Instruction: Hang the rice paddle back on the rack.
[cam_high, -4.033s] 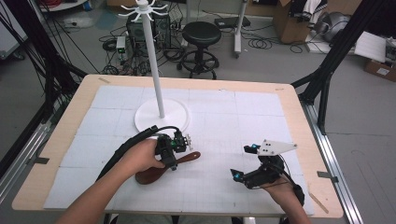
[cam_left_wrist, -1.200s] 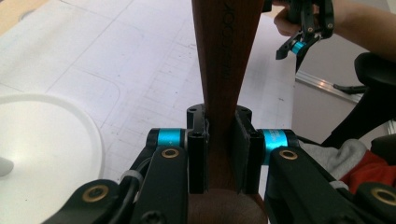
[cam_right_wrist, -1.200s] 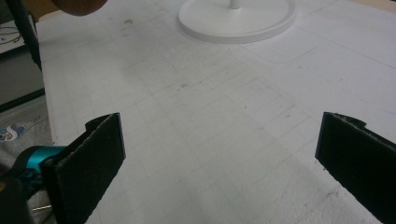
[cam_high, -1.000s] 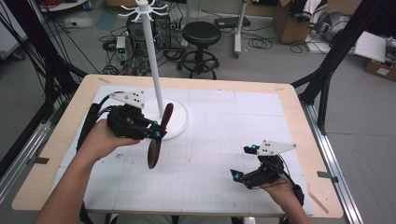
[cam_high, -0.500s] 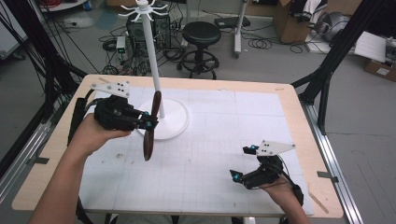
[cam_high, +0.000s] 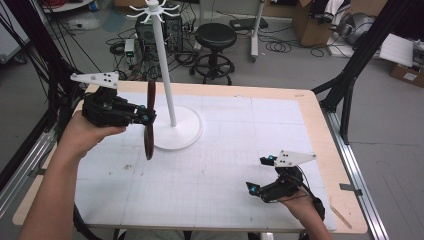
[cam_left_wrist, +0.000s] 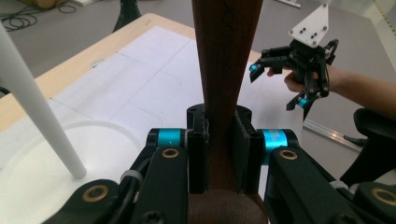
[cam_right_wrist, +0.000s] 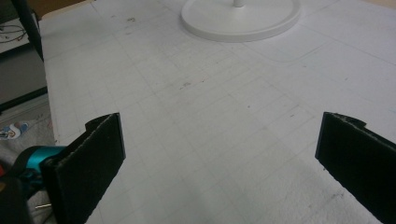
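- The left gripper (cam_high: 142, 118), at about 10 o'clock on the surface (cam_high: 240, 150), has its jaws clamped on a brown wooden shoehorn (cam_high: 149, 120).
- The shoehorn's long axis runs nearly upright, its broad end down, hanging above the surface just beside the white stand (cam_high: 167, 90).
- The right gripper (cam_high: 257, 175), at 5 o'clock, has its jaws wide apart with nothing between them.
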